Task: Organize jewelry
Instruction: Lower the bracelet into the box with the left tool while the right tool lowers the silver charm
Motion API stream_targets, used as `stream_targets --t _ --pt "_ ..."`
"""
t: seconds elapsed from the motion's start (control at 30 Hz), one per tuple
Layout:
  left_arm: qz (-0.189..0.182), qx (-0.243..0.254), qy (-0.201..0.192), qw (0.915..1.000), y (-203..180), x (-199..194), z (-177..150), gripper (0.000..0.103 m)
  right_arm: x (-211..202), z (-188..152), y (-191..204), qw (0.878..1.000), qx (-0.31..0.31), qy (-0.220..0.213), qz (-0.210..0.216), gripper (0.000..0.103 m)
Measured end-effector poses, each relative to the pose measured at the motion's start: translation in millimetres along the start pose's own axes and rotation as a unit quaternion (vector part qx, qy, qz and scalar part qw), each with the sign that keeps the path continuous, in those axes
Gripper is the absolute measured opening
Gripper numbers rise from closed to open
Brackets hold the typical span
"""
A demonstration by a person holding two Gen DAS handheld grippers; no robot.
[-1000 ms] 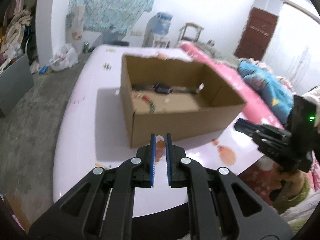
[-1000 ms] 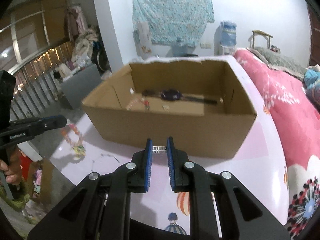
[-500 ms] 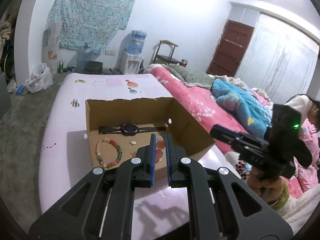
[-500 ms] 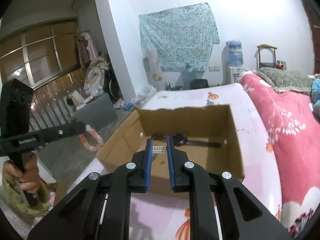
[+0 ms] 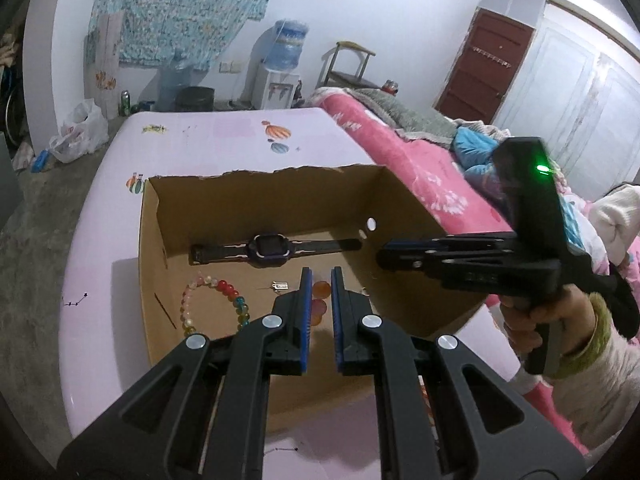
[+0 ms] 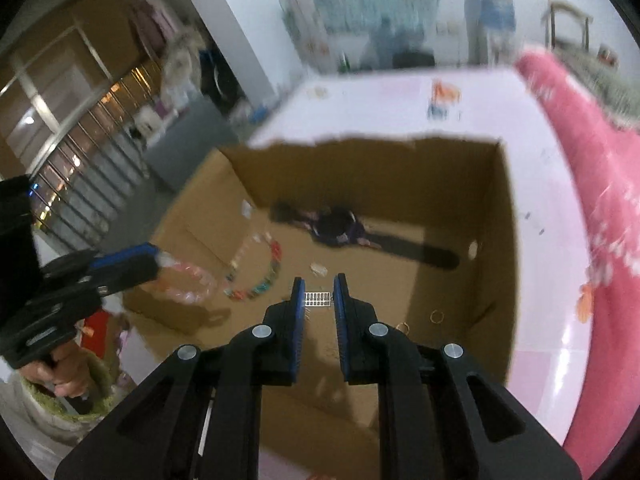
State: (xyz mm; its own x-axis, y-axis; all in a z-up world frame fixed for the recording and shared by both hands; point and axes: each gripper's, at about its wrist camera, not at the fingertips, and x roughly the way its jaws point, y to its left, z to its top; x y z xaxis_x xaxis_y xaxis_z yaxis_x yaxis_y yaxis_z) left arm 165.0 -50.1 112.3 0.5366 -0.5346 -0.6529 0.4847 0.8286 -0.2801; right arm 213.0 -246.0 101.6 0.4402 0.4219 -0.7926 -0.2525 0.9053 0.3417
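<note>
Your pink-topped table (image 5: pixel 192 152) stands beside a pink bed (image 5: pixel 404 160), bare beyond the cardboard box (image 5: pixel 400 208) with its torn far rim. Your left gripper (image 5: pixel 319 280) is clamped on a pink bead bracelet (image 6: pixel 188 284) over the box's near wall; your right gripper (image 6: pixel 319 284) pinches a small silver piece (image 6: pixel 318 299) above the open middle. A watch (image 5: pixel 268 247) lies along the far wall.

Cardboard box (image 5: pixel 256 184) on a table (image 5: pixel 104 240). Inside: watch (image 5: pixel 268 246) along the far wall, bead bracelet (image 5: pixel 192 304) nearer at left. Bed (image 5: pixel 420 160) right of table.
</note>
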Motion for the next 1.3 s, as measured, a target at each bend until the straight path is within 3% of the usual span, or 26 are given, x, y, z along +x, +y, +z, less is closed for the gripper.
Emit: stream_targets --t 0.07,0.2,0.5,0.6,0.9,1.07,1.23,1.3 --pt "0.001 -0.004 0.006 1.0000 4.4 5.3 1.7 0.008 14.2 6.2 -6.0 0.999 0.011 0.031 -0.001 0.015" --pt "0.003 -0.011 0.015 0.9998 10.4 12.2 1.9 0.008 16.2 10.4 -13.7 0.999 0.025 0.028 0.006 0.018" --pt "-0.001 -0.019 0.040 0.9990 17.4 19.9 0.5 0.008 -41.7 4.9 -33.8 0.995 0.064 -0.077 0.026 0.021" --pt "-0.001 -0.016 0.050 0.9986 15.3 22.1 -1.1 0.008 -61.3 -4.6 -36.4 0.991 0.071 -0.110 0.022 0.027" --pt "-0.029 -0.025 0.086 0.9956 4.2 44.8 6.6 0.008 -80.5 -31.2 -43.2 0.983 0.096 -0.151 0.034 0.027" --pt "-0.072 -0.025 0.155 0.9850 -11.5 89.5 24.1 0.008 -84.6 -38.9 -47.7 0.979 0.104 -0.168 0.043 0.027" --pt "-0.097 -0.033 0.220 0.9701 -20.4 132.6 33.3 0.008 -89.5 -43.4 -57.7 0.976 0.110 -0.179 0.048 0.027" --pt "-0.091 -0.029 0.234 0.9675 -22.2 147.7 35.6 0.008 -88.6 -44.5 -62.9 0.976 0.112 -0.180 0.049 0.027"
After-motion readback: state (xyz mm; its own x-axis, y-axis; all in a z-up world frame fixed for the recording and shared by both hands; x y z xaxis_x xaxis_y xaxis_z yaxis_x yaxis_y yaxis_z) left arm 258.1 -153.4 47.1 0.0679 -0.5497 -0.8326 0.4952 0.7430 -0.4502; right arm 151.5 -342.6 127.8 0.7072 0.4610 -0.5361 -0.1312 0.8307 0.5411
